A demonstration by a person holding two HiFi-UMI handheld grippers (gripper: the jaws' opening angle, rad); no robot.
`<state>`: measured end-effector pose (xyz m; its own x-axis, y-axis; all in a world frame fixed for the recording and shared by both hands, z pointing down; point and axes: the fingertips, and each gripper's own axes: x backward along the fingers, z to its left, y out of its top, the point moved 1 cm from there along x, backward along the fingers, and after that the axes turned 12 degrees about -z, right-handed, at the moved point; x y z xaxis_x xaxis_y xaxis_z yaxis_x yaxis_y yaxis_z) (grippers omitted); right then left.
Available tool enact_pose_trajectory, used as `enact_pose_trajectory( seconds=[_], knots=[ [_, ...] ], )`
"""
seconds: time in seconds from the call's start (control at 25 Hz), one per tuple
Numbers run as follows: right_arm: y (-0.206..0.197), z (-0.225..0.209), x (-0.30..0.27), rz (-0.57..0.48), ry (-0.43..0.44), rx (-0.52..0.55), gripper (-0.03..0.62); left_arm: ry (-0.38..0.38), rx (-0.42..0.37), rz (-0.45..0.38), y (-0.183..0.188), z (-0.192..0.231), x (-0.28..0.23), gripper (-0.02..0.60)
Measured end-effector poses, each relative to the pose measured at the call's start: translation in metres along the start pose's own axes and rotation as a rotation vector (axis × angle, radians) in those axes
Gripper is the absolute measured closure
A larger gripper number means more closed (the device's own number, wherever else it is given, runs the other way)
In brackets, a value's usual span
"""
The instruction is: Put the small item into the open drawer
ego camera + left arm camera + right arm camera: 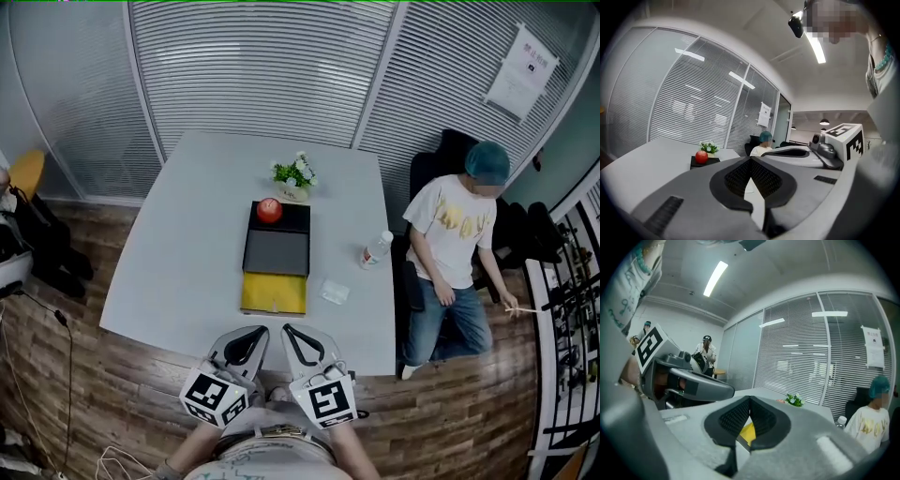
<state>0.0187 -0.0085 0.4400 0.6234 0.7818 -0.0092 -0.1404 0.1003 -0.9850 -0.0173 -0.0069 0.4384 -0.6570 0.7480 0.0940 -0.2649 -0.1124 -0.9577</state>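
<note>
On the white table [187, 244] stands a black drawer box [277, 246] with its yellow drawer [274, 292] pulled out toward me. A small clear packet [335, 291] lies on the table just right of the drawer. A red apple [269, 210] [701, 156] rests on the box's far end. My left gripper [255, 336] [750, 159] and right gripper [292, 335] [750, 399] hover side by side at the table's near edge, short of the drawer. Both are shut with nothing between their jaws. Yellow drawer [746, 432] shows below the right jaws.
A small potted plant [294, 175] stands behind the box, and a plastic bottle [376, 250] stands near the table's right edge. A person [455, 234] in a white shirt sits on a black chair right of the table. Slatted glass walls enclose the far side.
</note>
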Motion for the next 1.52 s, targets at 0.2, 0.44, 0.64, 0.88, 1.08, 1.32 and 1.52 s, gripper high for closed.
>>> enact_pose_trajectory(
  seconds=[0.2,0.44,0.64,0.88,1.08,1.32,1.52],
  knots=[
    [0.003,-0.016,-0.022,0.015,-0.045,-0.013,0.591,-0.056,-0.002,0.008,0.008,0.016,-0.023,0.584],
    [-0.003,-0.027,-0.055,0.015,-0.074,-0.008,0.591,-0.095,0.012,0.021,0.011,0.047,-0.042,0.584],
    [-0.005,-0.037,-0.082,0.039,-0.114,-0.01,0.591,-0.14,0.022,0.03,0.013,0.072,-0.059,0.584],
    [-0.015,-0.046,-0.11,0.067,-0.158,-0.008,0.591,-0.19,0.042,0.039,0.012,0.101,-0.074,0.584],
    [-0.03,-0.06,-0.124,0.082,-0.216,-0.009,0.591,-0.237,0.046,0.058,0.009,0.121,-0.086,0.584],
    [-0.052,-0.088,-0.109,0.121,-0.276,-0.016,0.591,-0.249,0.046,0.09,0.0,0.125,-0.097,0.584],
    [-0.063,-0.121,-0.085,0.15,-0.302,-0.02,0.591,-0.208,0.071,0.087,-0.003,0.118,-0.108,0.585]
  ],
)
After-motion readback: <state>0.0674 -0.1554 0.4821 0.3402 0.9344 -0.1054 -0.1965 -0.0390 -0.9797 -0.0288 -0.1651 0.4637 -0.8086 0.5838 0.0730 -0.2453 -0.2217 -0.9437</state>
